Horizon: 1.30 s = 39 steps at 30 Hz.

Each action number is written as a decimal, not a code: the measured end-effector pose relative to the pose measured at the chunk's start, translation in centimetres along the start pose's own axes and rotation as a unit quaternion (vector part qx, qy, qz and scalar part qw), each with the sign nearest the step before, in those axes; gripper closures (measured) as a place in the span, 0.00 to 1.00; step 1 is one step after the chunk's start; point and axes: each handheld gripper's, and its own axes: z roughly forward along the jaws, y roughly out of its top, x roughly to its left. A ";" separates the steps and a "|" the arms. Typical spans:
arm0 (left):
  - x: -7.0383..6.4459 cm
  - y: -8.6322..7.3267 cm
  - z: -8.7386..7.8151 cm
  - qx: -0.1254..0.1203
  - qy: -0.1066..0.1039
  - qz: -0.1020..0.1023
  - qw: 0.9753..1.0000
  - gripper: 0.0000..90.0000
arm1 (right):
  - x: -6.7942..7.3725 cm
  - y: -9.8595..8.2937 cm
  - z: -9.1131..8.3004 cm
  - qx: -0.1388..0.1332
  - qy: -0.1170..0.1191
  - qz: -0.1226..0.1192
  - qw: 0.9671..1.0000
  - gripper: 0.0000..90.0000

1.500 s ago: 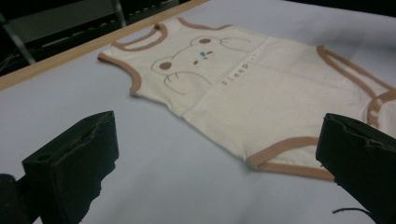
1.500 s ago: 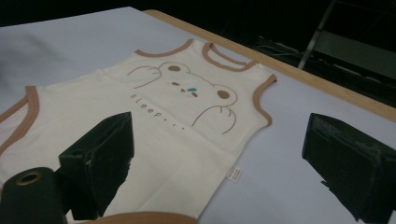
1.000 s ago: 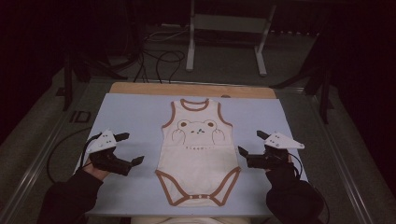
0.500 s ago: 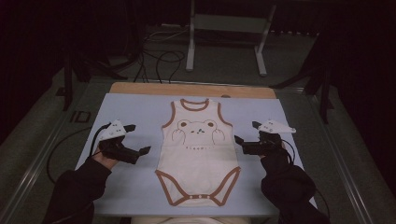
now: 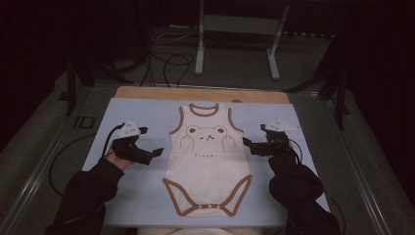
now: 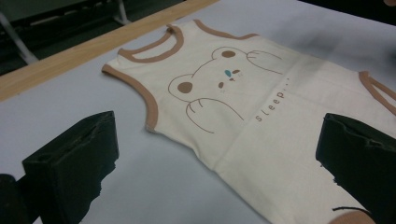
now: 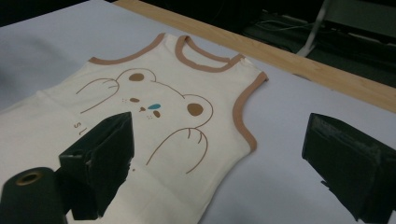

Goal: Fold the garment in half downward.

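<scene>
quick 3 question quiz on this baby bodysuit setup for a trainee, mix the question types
1. True or false: the bodysuit lies flat, neck opening towards the far wooden edge.
2. The left gripper is: A) clamped on the hem B) open beside the bodysuit C) lifting it.
3. What word is printed under the bear?

Key: 1 true. 2 B; the right gripper is open at the opposite side too. 3 "sleep".

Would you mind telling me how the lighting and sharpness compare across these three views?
High view: dim, surroundings nearly black, only the pale blue mat and bodysuit lit. Left gripper view: brighter, bear print sharp, the near jaws soft. Right gripper view: evenly lit, print crisp, jaws blurred close up, no glare.
</scene>
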 end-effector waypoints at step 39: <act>0.0 -1.2 8.9 0.133 -0.010 -0.053 0.990 0.00 | -0.7 -3.2 6.6 0.120 0.014 0.046 0.992 0.14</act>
